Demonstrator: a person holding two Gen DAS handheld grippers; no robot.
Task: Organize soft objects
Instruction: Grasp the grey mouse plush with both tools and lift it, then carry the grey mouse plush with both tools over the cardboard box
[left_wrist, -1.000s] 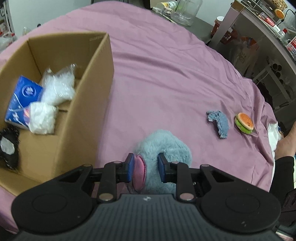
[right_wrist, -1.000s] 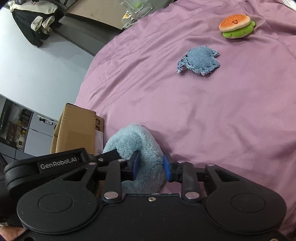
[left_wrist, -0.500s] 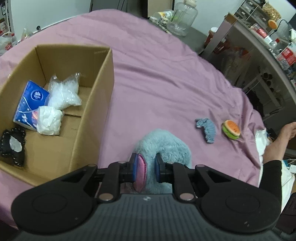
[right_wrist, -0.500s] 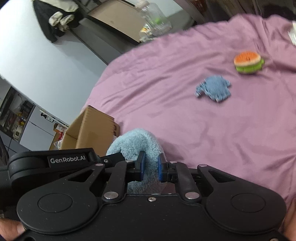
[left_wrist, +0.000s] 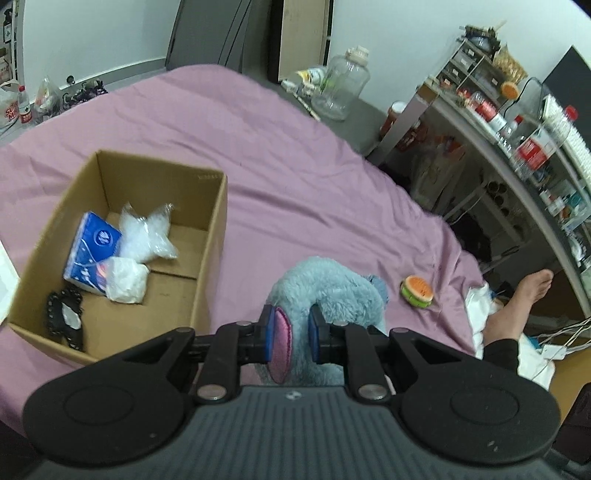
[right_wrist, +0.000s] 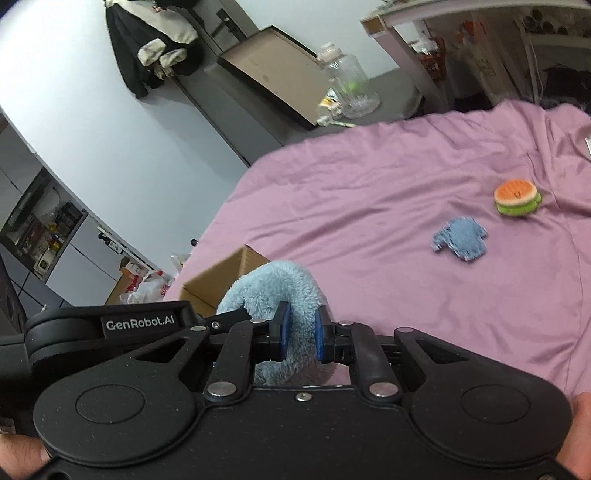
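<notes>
A fluffy light-blue plush toy (left_wrist: 332, 291) with a pink patch is held up above the purple bedsheet (left_wrist: 258, 147). My left gripper (left_wrist: 290, 334) is shut on its pink-patched part. My right gripper (right_wrist: 300, 334) is shut on another fold of the same plush toy (right_wrist: 273, 284). A cardboard box (left_wrist: 212, 236) stands open to the left, holding a blue tissue pack (left_wrist: 92, 251), clear and white bags and a black item. A small blue cloth (right_wrist: 460, 243) and a burger-shaped plush (right_wrist: 516, 195) lie on the sheet to the right.
A desk with shelves, bottles and clutter (left_wrist: 517, 140) runs along the right side of the bed. A big clear jar (left_wrist: 341, 86) stands beyond the bed's far edge. A person's bare foot (left_wrist: 524, 295) rests at the right edge. A dark jacket (right_wrist: 159, 44) hangs on the wall.
Both grippers have lifted with the plush toy; the bed, box and small toys look farther away and more of the room shows. Both stay shut on the plush.
</notes>
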